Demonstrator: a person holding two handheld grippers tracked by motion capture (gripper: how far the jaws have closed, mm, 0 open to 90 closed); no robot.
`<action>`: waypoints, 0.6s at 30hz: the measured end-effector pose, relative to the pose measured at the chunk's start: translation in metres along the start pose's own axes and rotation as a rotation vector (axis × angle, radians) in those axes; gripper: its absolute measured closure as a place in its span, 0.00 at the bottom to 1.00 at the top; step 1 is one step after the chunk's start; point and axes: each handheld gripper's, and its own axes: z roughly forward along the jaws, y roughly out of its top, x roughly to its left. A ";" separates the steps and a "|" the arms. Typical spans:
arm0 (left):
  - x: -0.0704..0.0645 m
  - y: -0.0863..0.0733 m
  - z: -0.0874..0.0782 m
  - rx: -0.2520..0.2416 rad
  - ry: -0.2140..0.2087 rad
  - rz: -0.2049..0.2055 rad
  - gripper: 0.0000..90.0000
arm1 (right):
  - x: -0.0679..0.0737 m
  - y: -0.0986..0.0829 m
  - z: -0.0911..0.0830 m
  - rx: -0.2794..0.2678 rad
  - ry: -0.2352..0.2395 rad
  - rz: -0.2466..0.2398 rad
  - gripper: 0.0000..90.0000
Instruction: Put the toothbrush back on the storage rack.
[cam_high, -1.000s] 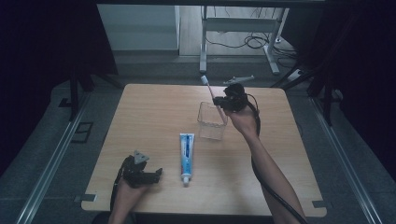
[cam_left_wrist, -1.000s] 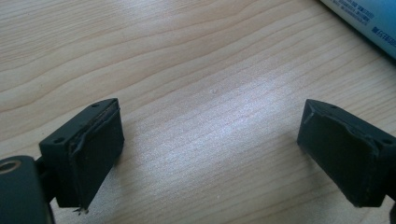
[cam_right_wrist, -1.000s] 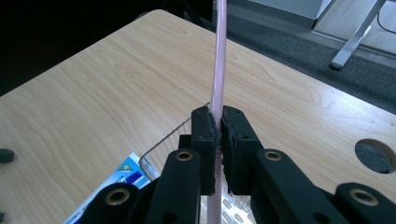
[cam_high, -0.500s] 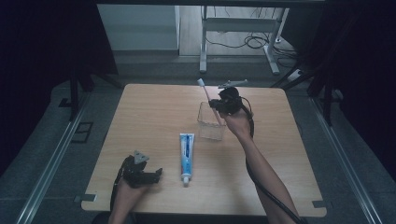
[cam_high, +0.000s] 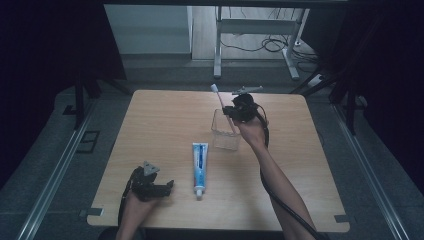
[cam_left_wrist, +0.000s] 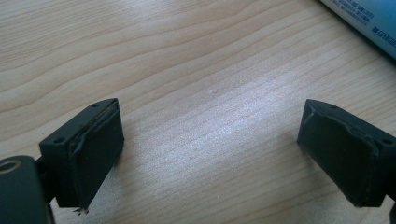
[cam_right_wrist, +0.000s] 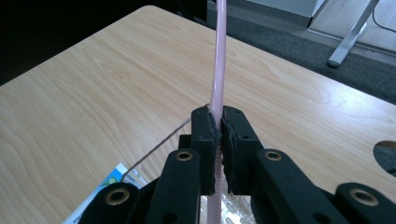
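While right hand-held gripper (cam_right_wrist: 218, 128) clamps one toothbrush (cam_right_wrist: 218, 70) | left hand-held gripper (cam_left_wrist: 210, 154) gapes empty | one toothpaste tube (cam_high: 199, 162)

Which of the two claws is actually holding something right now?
The right claw, shut on the pink toothbrush above the clear cup. The left claw sits open over bare table.

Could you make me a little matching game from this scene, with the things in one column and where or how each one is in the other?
Things:
1. pink plastic toothbrush
2. blue and white toothpaste tube
3. clear plastic box
4. left gripper

States:
A. lying flat on the light wooden table, cap toward the person
B. jaws wide apart, nothing between them
C. clamped in the right gripper, head pointing up
D. standing open-topped beneath the right gripper

Pairs: 1-C, 2-A, 3-D, 4-B
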 end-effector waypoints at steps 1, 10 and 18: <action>0.000 0.000 0.000 0.000 0.000 0.000 0.08 | 0.000 0.001 0.000 -0.003 -0.001 -0.002 0.93; 0.000 0.000 0.000 0.000 -0.001 0.000 0.08 | -0.001 -0.008 0.010 0.024 0.000 0.002 0.93; 0.000 0.000 0.000 0.000 0.000 0.000 0.08 | -0.001 -0.017 0.019 0.047 -0.003 -0.001 0.93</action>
